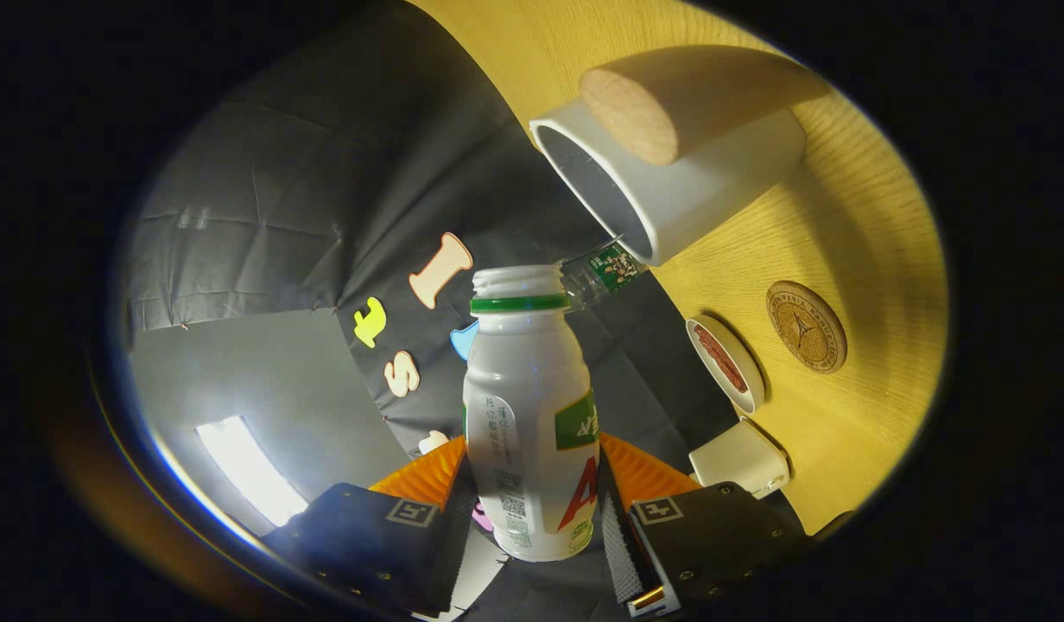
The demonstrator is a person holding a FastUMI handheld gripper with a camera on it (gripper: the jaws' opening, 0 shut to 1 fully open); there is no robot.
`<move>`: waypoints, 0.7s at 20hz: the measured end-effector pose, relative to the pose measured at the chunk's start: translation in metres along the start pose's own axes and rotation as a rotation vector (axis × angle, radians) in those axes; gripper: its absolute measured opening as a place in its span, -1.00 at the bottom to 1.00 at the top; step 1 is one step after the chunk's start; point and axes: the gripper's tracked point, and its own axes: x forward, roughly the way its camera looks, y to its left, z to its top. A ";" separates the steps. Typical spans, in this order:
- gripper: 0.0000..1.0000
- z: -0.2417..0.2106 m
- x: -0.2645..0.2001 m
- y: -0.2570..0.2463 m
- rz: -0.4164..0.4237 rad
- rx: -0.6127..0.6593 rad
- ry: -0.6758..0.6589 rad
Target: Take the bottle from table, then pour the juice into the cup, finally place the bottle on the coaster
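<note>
White plastic with a green neck ring — the bottle point(532, 415) sits clamped between the two fingers of the gripper point(532, 510), one pressing on each side of its lower body, its cap off and the threaded mouth open. The whole view is rolled over, so the wooden table point(869, 259) stands to one side and the bottle is tipped toward it. Just beyond the bottle's mouth, close to it, is the open rim of a white cup point(670, 186) with a cork-ended handle. Farther along the table lie a small white dish point(726, 363) with something reddish in it, a round cork coaster point(806, 326) just past that — apart from it — and a small white block point(739, 460) near the finger.
</note>
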 end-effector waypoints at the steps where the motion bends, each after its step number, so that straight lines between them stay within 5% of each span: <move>1: 0.35 0.000 -0.001 0.001 0.000 0.003 0.000; 10: 0.34 0.000 0.000 -0.001 0.000 -0.004 0.007; 14: 0.34 -0.006 0.003 -0.019 -0.086 -0.287 0.072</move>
